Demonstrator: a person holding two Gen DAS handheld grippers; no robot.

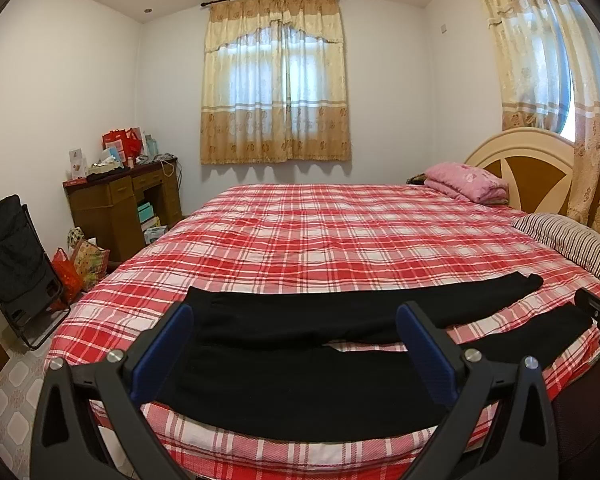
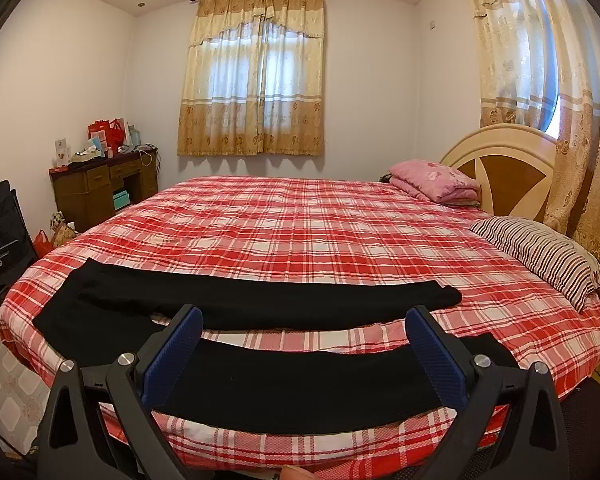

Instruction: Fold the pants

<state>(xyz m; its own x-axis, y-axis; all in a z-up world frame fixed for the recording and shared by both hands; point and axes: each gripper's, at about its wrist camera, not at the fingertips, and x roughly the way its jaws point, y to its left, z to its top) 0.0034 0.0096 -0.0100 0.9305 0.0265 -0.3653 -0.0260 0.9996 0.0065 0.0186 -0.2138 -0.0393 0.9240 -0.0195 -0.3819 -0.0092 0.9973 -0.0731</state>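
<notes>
Black pants (image 1: 284, 364) lie flat along the near edge of a bed with a red plaid cover (image 1: 320, 236), waist to the left and both legs spread out to the right. My left gripper (image 1: 296, 316) hovers open over the waist and hip part, nothing between its blue pads. The right gripper (image 2: 305, 318) is open above the near leg of the pants (image 2: 300, 384), and its black body also shows at the right edge of the left wrist view (image 1: 598, 316). The far leg (image 2: 260, 300) lies apart from the near one, with plaid showing between them.
A pink folded quilt (image 1: 466, 182) and a striped pillow (image 2: 540, 252) lie by the headboard (image 2: 500, 168) at the right. A wooden desk (image 1: 120, 204) with clutter, bags on the floor (image 1: 80, 268) and a black folding chair (image 1: 16, 260) stand left of the bed.
</notes>
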